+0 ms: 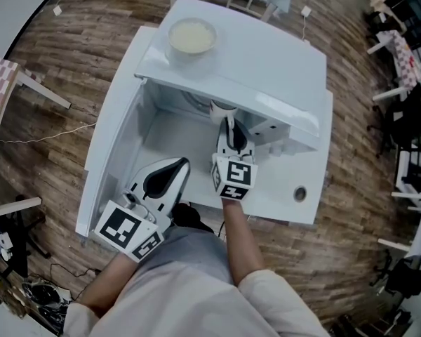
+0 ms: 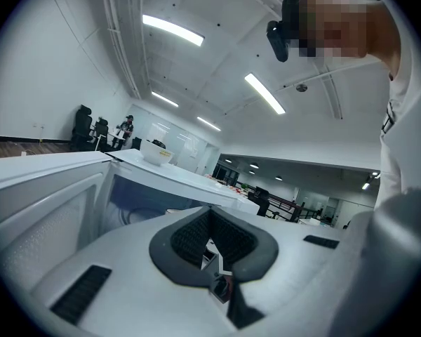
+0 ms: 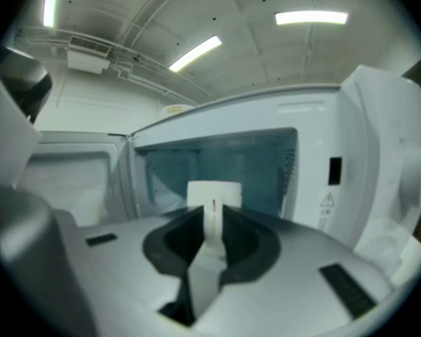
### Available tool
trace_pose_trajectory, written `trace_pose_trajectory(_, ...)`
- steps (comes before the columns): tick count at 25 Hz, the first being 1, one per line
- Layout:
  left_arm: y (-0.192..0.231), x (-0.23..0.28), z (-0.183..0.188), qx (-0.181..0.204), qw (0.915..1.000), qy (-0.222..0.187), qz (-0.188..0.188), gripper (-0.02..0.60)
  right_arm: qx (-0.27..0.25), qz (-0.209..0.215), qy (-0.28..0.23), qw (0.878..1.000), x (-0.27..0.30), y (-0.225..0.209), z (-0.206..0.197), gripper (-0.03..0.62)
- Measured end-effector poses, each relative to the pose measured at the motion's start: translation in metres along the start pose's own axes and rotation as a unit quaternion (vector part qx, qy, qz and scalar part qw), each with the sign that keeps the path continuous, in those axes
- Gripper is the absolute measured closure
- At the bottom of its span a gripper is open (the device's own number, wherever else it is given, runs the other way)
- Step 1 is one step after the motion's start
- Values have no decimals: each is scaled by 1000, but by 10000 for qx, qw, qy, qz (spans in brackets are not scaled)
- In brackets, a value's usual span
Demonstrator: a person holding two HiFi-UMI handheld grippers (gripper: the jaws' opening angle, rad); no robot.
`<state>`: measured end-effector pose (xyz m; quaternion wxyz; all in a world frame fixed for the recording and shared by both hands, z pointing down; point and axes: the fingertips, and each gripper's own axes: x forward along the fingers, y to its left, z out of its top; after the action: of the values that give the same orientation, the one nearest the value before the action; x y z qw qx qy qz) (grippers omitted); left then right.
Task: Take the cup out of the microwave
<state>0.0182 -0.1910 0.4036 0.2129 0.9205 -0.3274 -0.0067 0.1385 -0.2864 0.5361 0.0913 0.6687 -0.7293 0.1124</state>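
- right gripper [image 3: 212, 220] jaws a bit apart, white cup [image 3: 215, 192] lined up right in the gap
- cup's sitting inside the open microwave [image 3: 316, 167], door [image 3: 63, 177] swung left

An open office: ceiling strip lights [image 2: 172, 30], office chairs [image 2: 84, 121], wood-plank floor [image 1: 70, 55].

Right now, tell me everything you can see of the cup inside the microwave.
The cup is plain white with a smooth, straight wall and a thin dark-red vertical mark on the side facing the camera. It stands upright near the middle of the open microwave cavity. Its lower part is hidden behind the right gripper, whose jaws stand a narrow gap apart in line with it. Whether they touch it cannot be told.
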Motion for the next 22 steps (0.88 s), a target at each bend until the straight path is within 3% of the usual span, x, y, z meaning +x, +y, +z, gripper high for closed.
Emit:
trace_pose_trajectory(10,-16,-1,-8,-49,9999,5,-154,566,29,321,-116,9994,-42,17,5,525)
trace_pose_trajectory(22,-12,-15,-13,-167,9998,-102,-57,566,165,693,-295,9970,-113,40,26,525)
